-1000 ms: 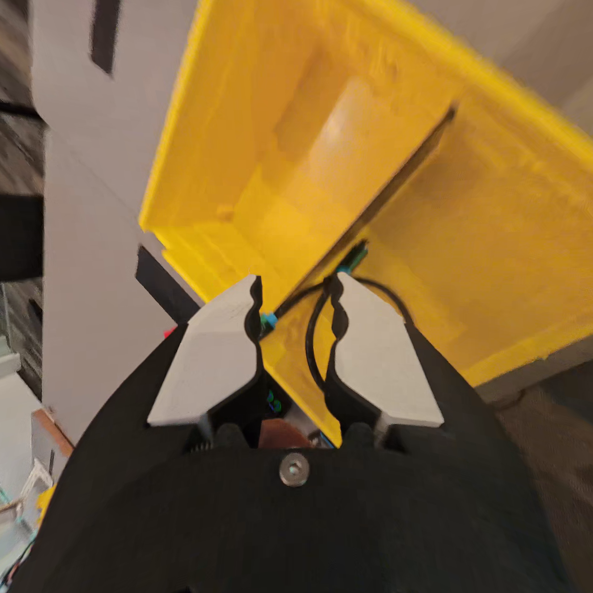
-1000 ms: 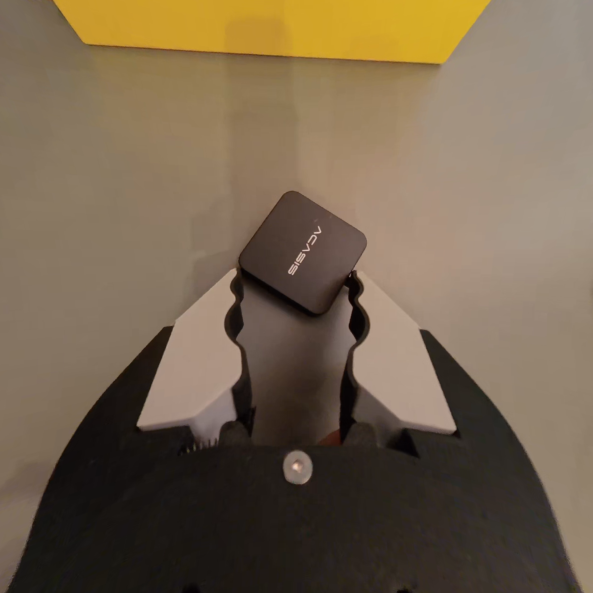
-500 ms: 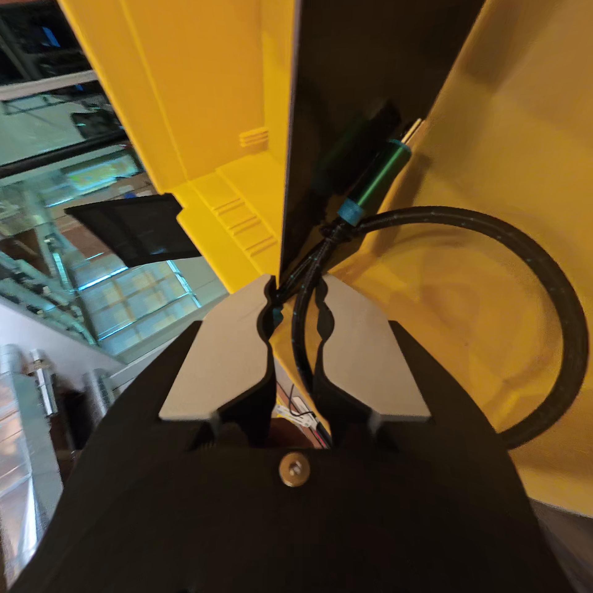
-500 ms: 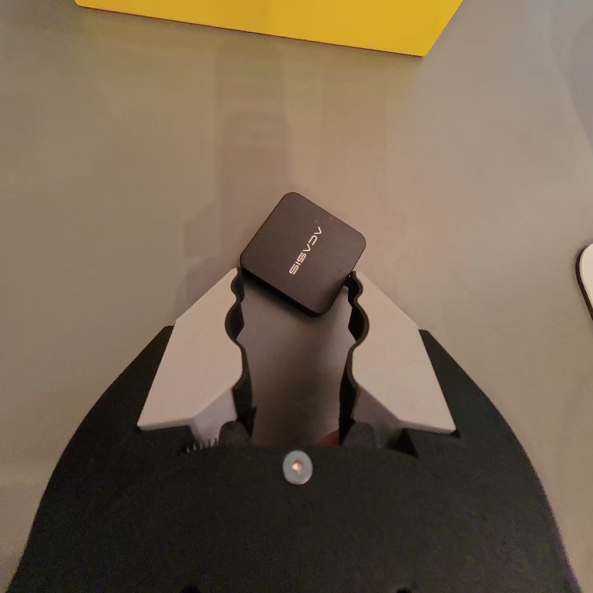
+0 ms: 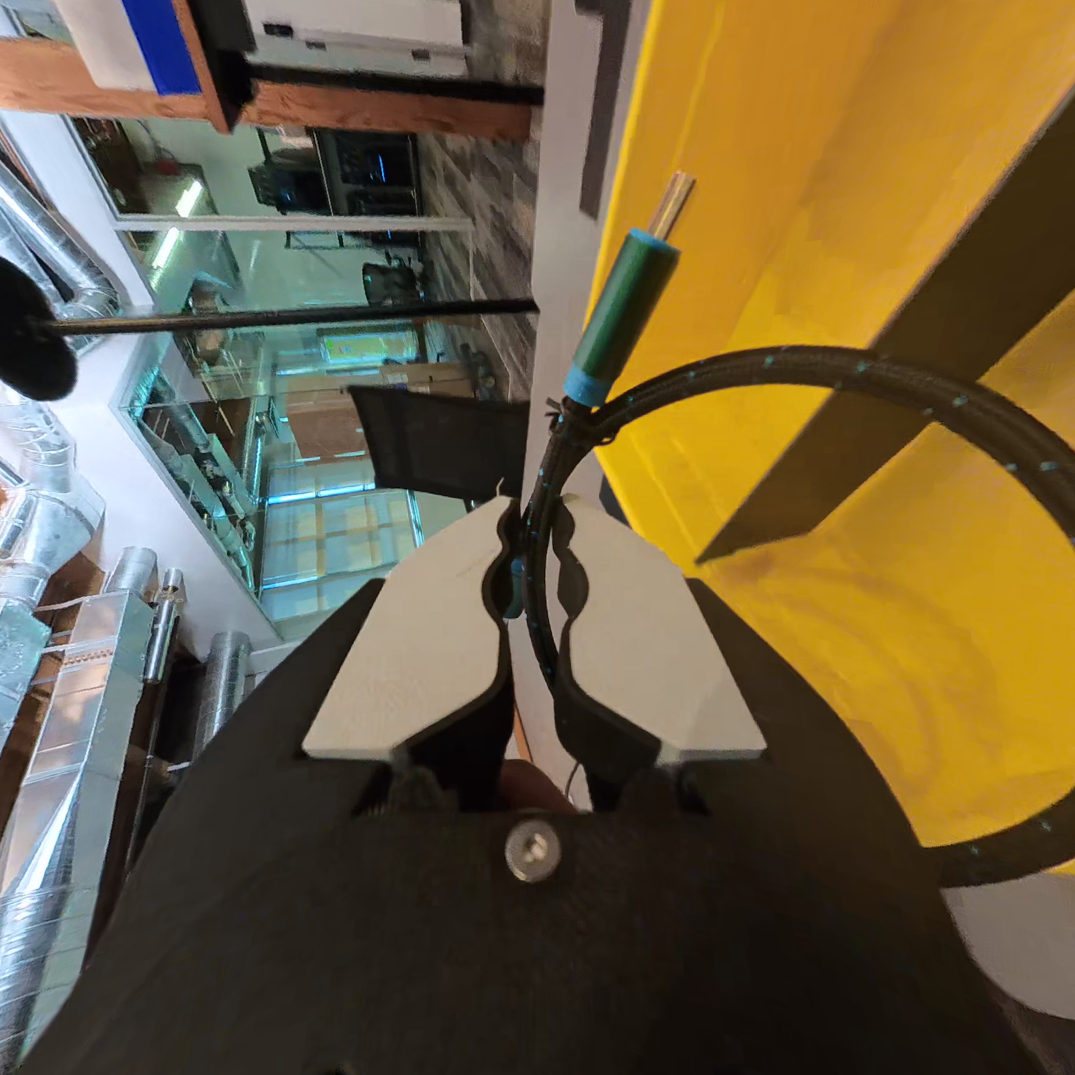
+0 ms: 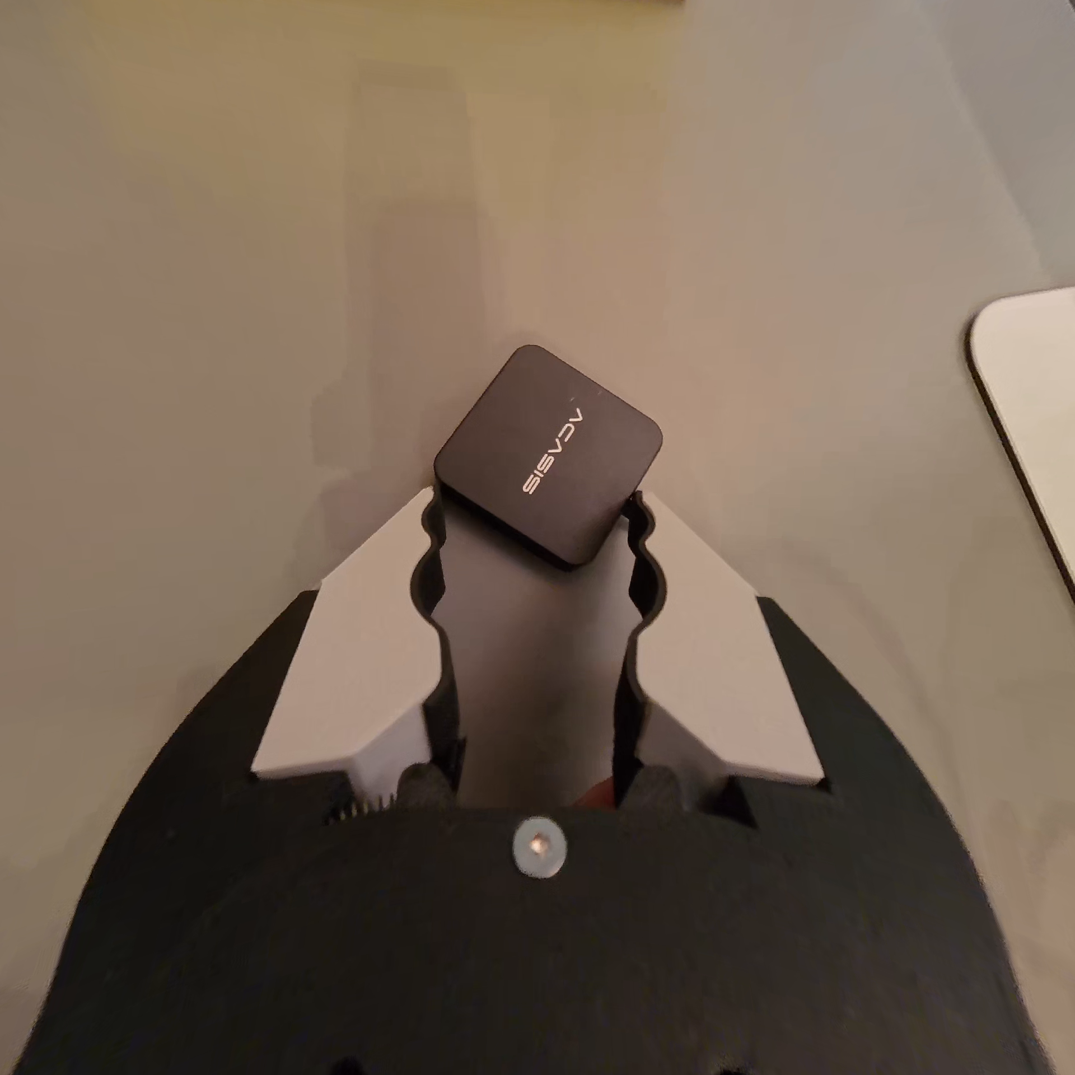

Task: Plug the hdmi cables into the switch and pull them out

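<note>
While the left gripper [image 5: 538, 512] is turned on its side above the yellow bin [image 5: 907, 669], its jaws stand narrow, closed on the black braided HDMI cable [image 5: 538, 587]. That cable passes between the fingertips, bends in a wide loop to the right in front of the bin, and ends in a green connector [image 5: 619, 308] with a bare metal plug [image 5: 672, 203] pointing up and away, free of any socket. A dark divider [image 5: 907, 372] crosses the bin's interior behind the loop. To the left of the bin stands a pale grey panel [image 5: 552, 244]; beyond it lie glass partitions [image 5: 326, 523], silver ducting [image 5: 64, 669] and a wooden beam [image 5: 360, 110], all tipped sideways by the camera's roll.

The right gripper [image 6: 535, 503] points down at a plain beige-grey tabletop [image 6: 232, 291]. Its jaws stand moderately wide, closed against the near corners of the switch [image 6: 550, 454], a small black square box with rounded corners and pale lettering on top. The box sits rotated, one corner toward the camera; whether it rests on the tabletop or is lifted cannot be told. At the tabletop's right edge lies part of a white rounded object with a dark rim [image 6: 1041, 407].
</note>
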Motion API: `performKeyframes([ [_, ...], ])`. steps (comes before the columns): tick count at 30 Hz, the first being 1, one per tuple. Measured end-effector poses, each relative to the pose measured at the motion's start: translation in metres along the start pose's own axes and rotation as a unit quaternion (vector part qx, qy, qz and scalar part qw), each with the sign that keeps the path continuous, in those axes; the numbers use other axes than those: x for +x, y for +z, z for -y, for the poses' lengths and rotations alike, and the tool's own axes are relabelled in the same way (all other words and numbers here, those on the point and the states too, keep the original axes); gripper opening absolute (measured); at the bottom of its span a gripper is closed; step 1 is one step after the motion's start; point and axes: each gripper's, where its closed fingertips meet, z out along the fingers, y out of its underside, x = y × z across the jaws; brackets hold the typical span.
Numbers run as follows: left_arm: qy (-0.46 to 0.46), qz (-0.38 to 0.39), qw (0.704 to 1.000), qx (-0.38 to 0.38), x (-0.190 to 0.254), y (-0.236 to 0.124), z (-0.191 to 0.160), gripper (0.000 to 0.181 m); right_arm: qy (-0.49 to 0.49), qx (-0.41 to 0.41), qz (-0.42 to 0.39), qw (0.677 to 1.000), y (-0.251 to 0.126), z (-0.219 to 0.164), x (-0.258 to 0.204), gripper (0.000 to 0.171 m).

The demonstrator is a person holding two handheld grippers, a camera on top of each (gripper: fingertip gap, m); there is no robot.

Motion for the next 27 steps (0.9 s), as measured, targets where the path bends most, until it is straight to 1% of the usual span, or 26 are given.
performKeyframes([
  [2, -0.009, -0.007, 1.0, 0.027, -0.003, -0.013, 0.036, 0.01, 0.009, 0.0, -0.005, 1.0, -0.005, -0.006, 0.004, 0.061],
  [4, -0.015, -0.03, 0.998, 0.048, 0.005, -0.024, 0.074, 0.01, 0.017, 0.004, -0.015, 1.0, -0.01, -0.009, 0.01, 0.056],
  [5, -0.017, -0.042, 0.997, 0.061, 0.011, -0.029, 0.096, 0.01, 0.022, 0.012, -0.019, 1.0, -0.013, -0.008, 0.012, 0.057],
  [7, -0.027, -0.08, 0.993, 0.082, 0.032, -0.037, 0.137, 0.01, 0.036, 0.029, -0.019, 0.999, -0.02, -0.006, 0.014, 0.063],
  [9, -0.03, -0.124, 0.986, 0.107, 0.057, -0.046, 0.176, 0.01, 0.039, 0.036, -0.019, 0.998, -0.025, -0.008, 0.017, 0.065],
  [12, -0.015, -0.16, 0.98, 0.119, 0.091, -0.047, 0.214, 0.01, 0.042, 0.035, -0.028, 0.998, -0.029, -0.014, 0.023, 0.064],
  [15, -0.002, -0.19, 0.977, 0.094, 0.121, -0.034, 0.225, 0.011, 0.037, 0.02, -0.036, 0.998, -0.028, -0.02, 0.026, 0.063],
  [18, -0.021, -0.232, 0.97, 0.065, 0.143, -0.022, 0.224, 0.011, 0.037, 0.0, -0.035, 0.999, -0.024, -0.025, 0.025, 0.059],
  [21, -0.029, -0.25, 0.967, 0.041, 0.157, -0.012, 0.217, 0.016, 0.045, -0.011, -0.034, 0.998, -0.022, -0.028, 0.026, 0.056],
  [24, -0.044, -0.277, 0.959, 0.036, 0.171, -0.008, 0.214, 0.024, 0.056, -0.01, -0.028, 0.998, -0.021, -0.028, 0.024, 0.056],
  [27, -0.062, -0.297, 0.952, 0.039, 0.178, -0.01, 0.216, 0.042, 0.062, -0.009, -0.029, 0.998, -0.022, -0.029, 0.025, 0.054],
])
